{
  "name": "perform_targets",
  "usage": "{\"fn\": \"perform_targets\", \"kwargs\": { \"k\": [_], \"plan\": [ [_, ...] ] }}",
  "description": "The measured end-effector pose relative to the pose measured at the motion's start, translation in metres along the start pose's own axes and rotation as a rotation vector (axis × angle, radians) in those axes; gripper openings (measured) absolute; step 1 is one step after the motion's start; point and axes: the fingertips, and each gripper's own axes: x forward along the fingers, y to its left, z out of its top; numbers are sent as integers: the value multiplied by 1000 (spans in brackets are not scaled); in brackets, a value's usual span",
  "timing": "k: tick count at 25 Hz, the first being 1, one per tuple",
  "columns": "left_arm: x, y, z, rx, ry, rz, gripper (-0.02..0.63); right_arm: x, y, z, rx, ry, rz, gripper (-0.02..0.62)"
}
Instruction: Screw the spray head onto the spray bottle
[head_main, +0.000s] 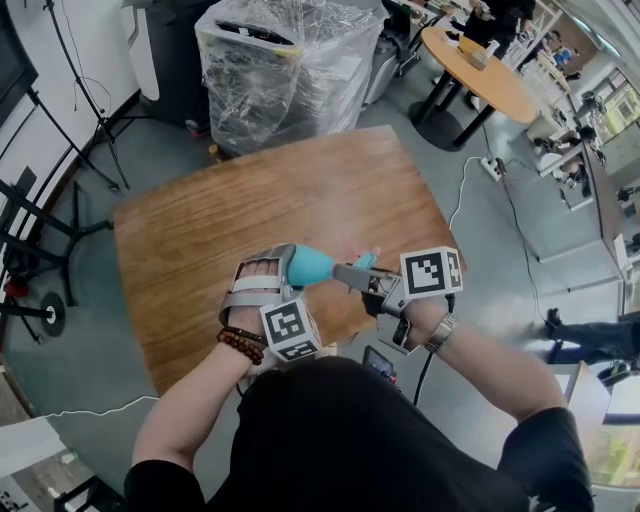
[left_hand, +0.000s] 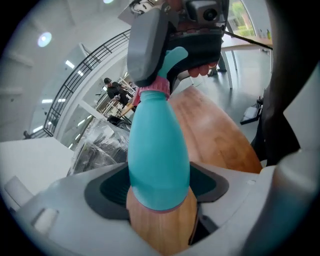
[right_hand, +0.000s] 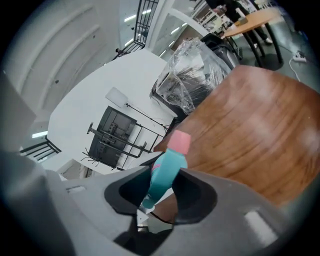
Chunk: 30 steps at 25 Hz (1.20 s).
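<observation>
Closest in, your left gripper (left_hand: 160, 192) had its jaws spread wide and clamped on the belly of the teal spray bottle (left_hand: 157, 145). The base sat between the jaws and the neck pointed away from them. Your right gripper (right_hand: 162, 195) had its jaws partly closed, pinching the spray head (right_hand: 167, 167) by its teal part, with the pink end poking out past the jaw tips. Just beyond the left jaws the pink collar (left_hand: 152, 86) sat on the bottle neck. You couldn't tell whether any thread had caught. Both pieces were held in the air over the near part of the worktop (head_main: 250, 200).

Likely risks:
- The bottle looked smooth and rounded, so it could spin in the left jaws when you twisted, and the collar wouldn't tighten.
- The right grip was on a narrow part away from the collar, so the head could tilt and cross-thread, or slip out.
- A dropped piece could roll off the worktop.

Farther out:
- The worktop was brown wood grain, on a grey floor (head_main: 170, 160).
- Beyond it stood a plastic-wrapped bundle (head_main: 285, 70).
- Black stands (head_main: 85, 120) were off the left jaws' side.
- A white cable (head_main: 470, 190) and a round table (head_main: 480, 75) were off the right jaws' side.
- People (head_main: 497, 18) were farthest back.
</observation>
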Motion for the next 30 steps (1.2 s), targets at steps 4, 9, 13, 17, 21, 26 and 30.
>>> {"fn": "perform_targets", "kwargs": {
  "k": [4,9,13,17,21,26,30],
  "plan": [
    [4,-29,9,-113,-45,-91,385,-2,-12,-10,-53,48,-80,164],
    [7,-45,13,-147,-61,-123,385,-6,-14,-17,-176,78,-144,166],
    [7,-41,14,-155,-70,-114,385,-10,-10,-17,-366,109,-192,164],
    [6,-35,14,-137,-74,-103,387,-14,-2,-19,-487,140,-211,150],
    [3,-31,16,-126,-76,-98,387,-15,1,-18,-582,161,-226,118],
    [-1,-35,17,-97,-86,-117,387,-16,6,-24,-914,247,-257,117],
    [-6,-35,20,-62,-104,-134,387,-17,18,-33,-1259,368,-252,117]
  ]
}}
